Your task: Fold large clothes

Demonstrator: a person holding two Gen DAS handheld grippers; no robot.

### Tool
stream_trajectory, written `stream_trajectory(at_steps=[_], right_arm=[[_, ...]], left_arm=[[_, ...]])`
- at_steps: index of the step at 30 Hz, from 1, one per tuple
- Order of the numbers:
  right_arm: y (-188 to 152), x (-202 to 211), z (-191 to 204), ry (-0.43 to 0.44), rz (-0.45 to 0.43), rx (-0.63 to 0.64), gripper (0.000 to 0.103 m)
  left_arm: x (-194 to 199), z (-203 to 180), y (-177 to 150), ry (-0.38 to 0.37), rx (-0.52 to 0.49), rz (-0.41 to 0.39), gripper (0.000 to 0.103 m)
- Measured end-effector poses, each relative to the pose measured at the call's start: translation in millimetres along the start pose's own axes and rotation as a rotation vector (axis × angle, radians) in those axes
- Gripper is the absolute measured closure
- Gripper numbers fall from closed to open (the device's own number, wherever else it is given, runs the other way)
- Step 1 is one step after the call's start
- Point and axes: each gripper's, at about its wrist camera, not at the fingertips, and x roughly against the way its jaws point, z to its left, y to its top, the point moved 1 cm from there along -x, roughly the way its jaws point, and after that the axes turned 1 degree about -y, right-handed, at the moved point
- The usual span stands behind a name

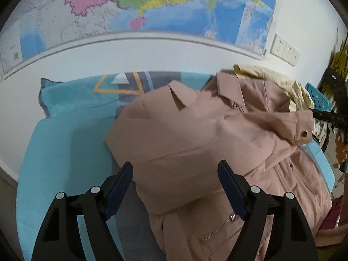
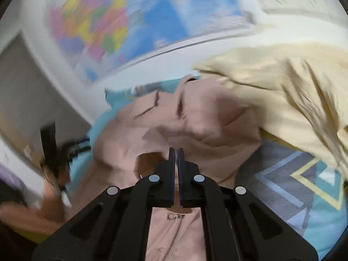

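- The pink jacket (image 1: 195,143) is lying spread on the teal bedsheet (image 1: 54,152), its collar toward the wall and its zipped front running back toward the person; its long axis is running away from both wrist cameras.
- A cream garment (image 2: 282,87) is lying heaped at the jacket's far right shoulder, overlapping it.
- The left gripper (image 1: 175,187) is hovering over the jacket's folded-in left side, with its jaws standing wide apart and nothing between the pads.
- The right gripper (image 2: 176,152) is showing its jaws pressed together over the jacket's middle; in the left wrist view its black tip (image 1: 326,115) is meeting the raised cuff with the snap (image 1: 302,130), so it is probably pinching that sleeve, though blur is leaving the contact uncertain.
- Judgement: the right hand is the nearer to the loose sleeve, and the coming fold is turning on carrying it inward across the jacket's long axis.
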Motion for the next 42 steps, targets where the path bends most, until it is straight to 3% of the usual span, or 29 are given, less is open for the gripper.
stream_trajectory(at_steps=[2,4,6,7,8,12,17,19,24,26,27,28,29,30,32,34,36,39,42], right_arm=[[4,-11,-22,-0.036,0.018,-0.071,0.100],[1,-22,-37,-0.065,0.040,-0.114,0.091],[-7,-24,-35,-0.033,0.039,-0.101,0.055],[-10,-21,-32,-0.029,0.018,-0.088,0.025],[-13,-16,-27,-0.036,-0.008,-0.072,0.016],[-28,5,3,0.032,-0.073,0.045,0.016],[-66,-15,65,-0.072,0.012,0.353,0.007],[-88,-37,91,-0.181,0.065,0.516,0.007],[-134,-87,123,-0.356,0.125,0.820,0.008],[-145,-105,125,-0.450,0.134,0.917,0.022],[-142,-108,122,-0.456,0.136,0.899,0.027],[-135,-108,118,-0.437,0.149,0.854,0.042],[-128,-105,111,-0.413,0.160,0.809,0.067],[-121,-99,105,-0.388,0.161,0.762,0.082],[-95,-81,89,-0.294,0.141,0.616,0.097],[-68,-61,70,-0.236,0.093,0.483,0.099],[-36,-39,39,-0.120,0.035,0.287,0.099],[-5,-29,-10,-0.066,-0.011,0.062,0.099],[7,-36,-48,-0.056,0.004,-0.083,0.099]], left_arm=[[-2,-2,2,-0.008,-0.008,0.000,0.026],[-11,-6,2,0.003,-0.026,0.019,0.026],[-22,-10,-1,0.010,-0.040,0.050,0.029],[-28,-12,-2,0.011,-0.047,0.068,0.030],[-33,-13,-4,0.013,-0.050,0.080,0.030],[-43,-18,-6,0.016,-0.060,0.097,0.030],[-45,-24,-2,0.013,-0.070,0.089,0.030],[-46,-25,0,0.009,-0.066,0.087,0.030],[-49,-29,0,0.009,-0.062,0.093,0.030],[-48,-30,-1,0.007,-0.066,0.091,0.030],[-47,-30,-1,0.007,-0.067,0.090,0.030],[-47,-30,-1,0.009,-0.066,0.091,0.030],[-47,-29,-1,0.009,-0.065,0.092,0.030],[-47,-29,-1,0.009,-0.063,0.091,0.030],[-47,-27,-1,0.011,-0.059,0.091,0.030],[-47,-27,-1,0.009,-0.057,0.089,0.030],[-47,-25,0,0.011,-0.054,0.085,0.030],[-48,-22,3,0.008,-0.042,0.080,0.030],[-51,-22,4,0.012,-0.042,0.080,0.030]])
